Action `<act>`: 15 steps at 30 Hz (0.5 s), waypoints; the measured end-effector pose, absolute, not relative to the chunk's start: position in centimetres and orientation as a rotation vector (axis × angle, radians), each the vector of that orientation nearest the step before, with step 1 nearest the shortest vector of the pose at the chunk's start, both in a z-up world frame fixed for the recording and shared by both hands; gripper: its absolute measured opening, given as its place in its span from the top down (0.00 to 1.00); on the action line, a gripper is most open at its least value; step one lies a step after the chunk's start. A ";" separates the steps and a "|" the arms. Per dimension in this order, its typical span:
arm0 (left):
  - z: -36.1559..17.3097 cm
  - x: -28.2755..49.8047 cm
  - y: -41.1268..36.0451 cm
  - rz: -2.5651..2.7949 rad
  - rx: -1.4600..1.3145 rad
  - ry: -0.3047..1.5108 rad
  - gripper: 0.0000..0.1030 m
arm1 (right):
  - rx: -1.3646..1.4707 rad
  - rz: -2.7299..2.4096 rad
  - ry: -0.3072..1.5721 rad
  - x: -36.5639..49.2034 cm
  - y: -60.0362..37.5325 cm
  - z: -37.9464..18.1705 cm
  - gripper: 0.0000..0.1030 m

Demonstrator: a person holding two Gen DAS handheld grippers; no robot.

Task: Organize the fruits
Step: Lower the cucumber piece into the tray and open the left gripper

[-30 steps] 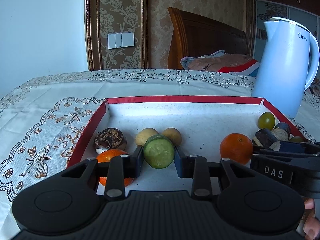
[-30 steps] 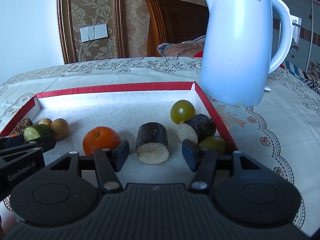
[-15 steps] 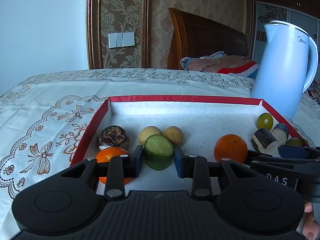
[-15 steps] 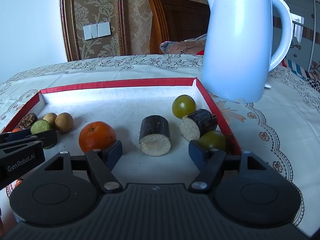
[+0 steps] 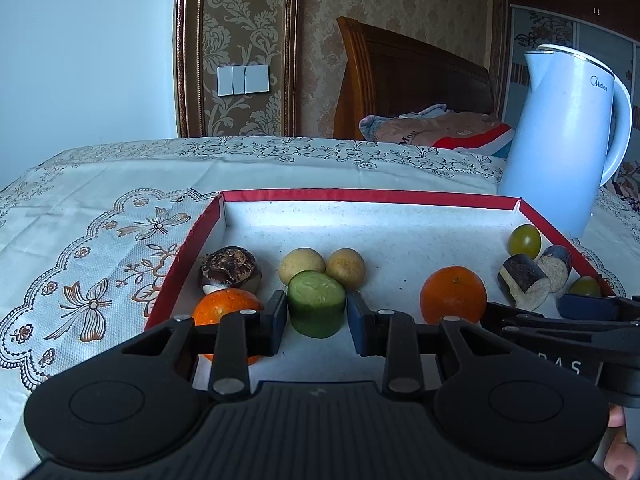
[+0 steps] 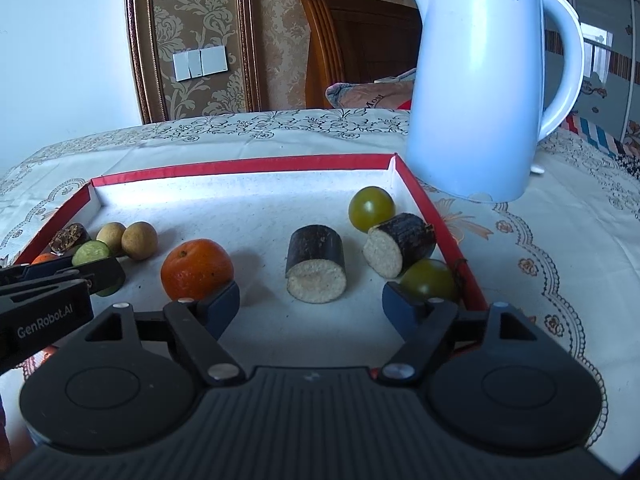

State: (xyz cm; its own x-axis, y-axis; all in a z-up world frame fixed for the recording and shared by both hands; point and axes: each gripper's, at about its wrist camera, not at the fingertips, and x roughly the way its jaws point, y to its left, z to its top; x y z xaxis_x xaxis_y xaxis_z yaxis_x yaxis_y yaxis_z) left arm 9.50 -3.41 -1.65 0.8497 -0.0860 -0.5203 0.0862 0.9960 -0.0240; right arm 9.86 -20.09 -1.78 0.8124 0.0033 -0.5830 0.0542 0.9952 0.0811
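A red-rimmed tray (image 5: 372, 196) (image 6: 240, 166) holds the fruit. My left gripper (image 5: 317, 318) has a green cucumber piece (image 5: 316, 309) between its pads, which stand slightly apart from it; the piece rests on the tray. Behind it lie two yellow-brown longans (image 5: 322, 266), a dark mushroom-like piece (image 5: 230, 268) and an orange (image 5: 224, 308). My right gripper (image 6: 312, 304) is open wide and empty, just in front of a dark sugarcane piece (image 6: 316, 264). Another orange (image 6: 196, 268), a second cane piece (image 6: 400, 246) and two green tomatoes (image 6: 370, 208) lie nearby.
A pale blue kettle (image 6: 480, 92) (image 5: 560, 136) stands on the patterned tablecloth (image 5: 100, 220) just beyond the tray's far right corner. A wooden headboard and bedding are behind the table.
My left gripper lowered the cucumber piece onto the tray and its jaws eased apart. My right gripper opened wider and drew back from the cane piece.
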 end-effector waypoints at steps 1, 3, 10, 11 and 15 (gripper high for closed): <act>-1.7 9.4 -3.4 -0.091 0.003 0.548 0.69 | 0.092 -0.024 0.622 9.8 -20.1 -1.8 0.24; -1.6 9.2 -3.4 -0.093 0.001 0.550 0.69 | 0.082 -0.024 0.619 9.6 -20.0 -1.7 0.23; -1.3 8.2 -2.4 -0.104 -0.045 0.553 0.69 | 0.064 -0.001 0.588 7.8 -19.4 -1.3 0.10; -1.2 8.0 -2.3 -0.103 -0.045 0.549 0.69 | 0.066 0.001 0.578 7.5 -19.4 -1.1 0.09; -1.2 7.1 -2.5 -0.091 -0.011 0.532 0.69 | 0.048 -0.026 0.524 6.2 -19.3 -0.5 0.03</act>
State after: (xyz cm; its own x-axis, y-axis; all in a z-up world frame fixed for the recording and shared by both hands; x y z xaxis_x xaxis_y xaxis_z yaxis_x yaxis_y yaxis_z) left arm 7.14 -2.51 -1.17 0.8578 -0.0891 -0.5062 0.0833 0.9959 -0.0342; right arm 6.22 -19.33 -0.51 0.8654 -0.0126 -0.5009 0.0372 0.9985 0.0392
